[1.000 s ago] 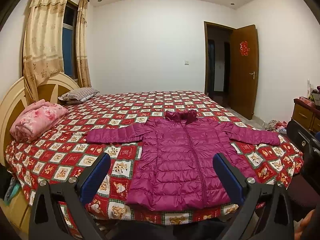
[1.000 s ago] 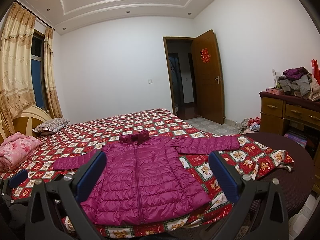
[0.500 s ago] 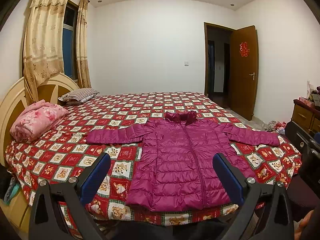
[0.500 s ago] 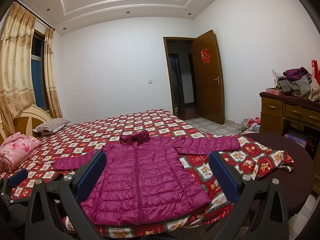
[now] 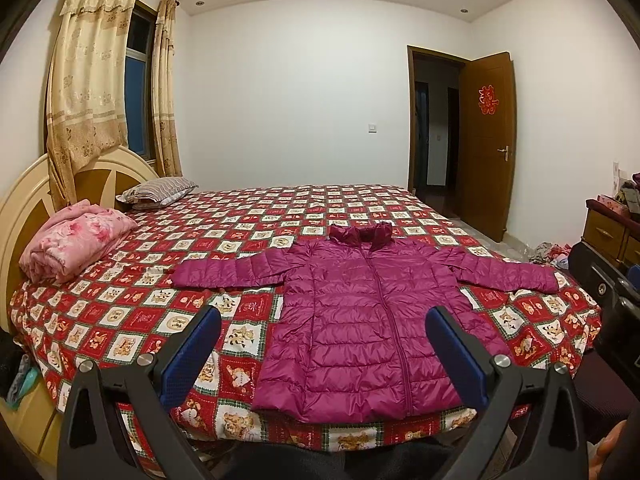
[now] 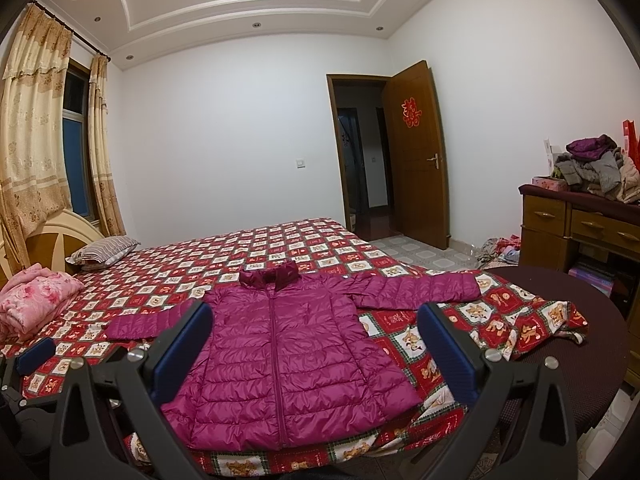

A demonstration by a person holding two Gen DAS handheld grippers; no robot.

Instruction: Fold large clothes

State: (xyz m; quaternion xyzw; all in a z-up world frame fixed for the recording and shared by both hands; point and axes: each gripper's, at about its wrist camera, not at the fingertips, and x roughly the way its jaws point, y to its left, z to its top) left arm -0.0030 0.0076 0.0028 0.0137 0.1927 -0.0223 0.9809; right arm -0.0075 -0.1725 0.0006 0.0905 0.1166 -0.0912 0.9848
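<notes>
I find the magenta jacket (image 5: 372, 320) spread flat, zipped, sleeves out, at the bed's (image 5: 132, 320) near edge. My left gripper (image 5: 324, 350) and right gripper (image 6: 316, 344) both hang wide apart, gripping nothing, short of that edge.

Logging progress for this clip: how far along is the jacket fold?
Done: the magenta puffer jacket lies flat, zipped, on the bed, sleeves spread. In hand: nothing; the left claw and right claw hover open above its hem. Left: every fold, sleeves and body.

left tool (image 5: 323, 322) and right tool (image 6: 316, 318) both spread wide, empty.
</notes>
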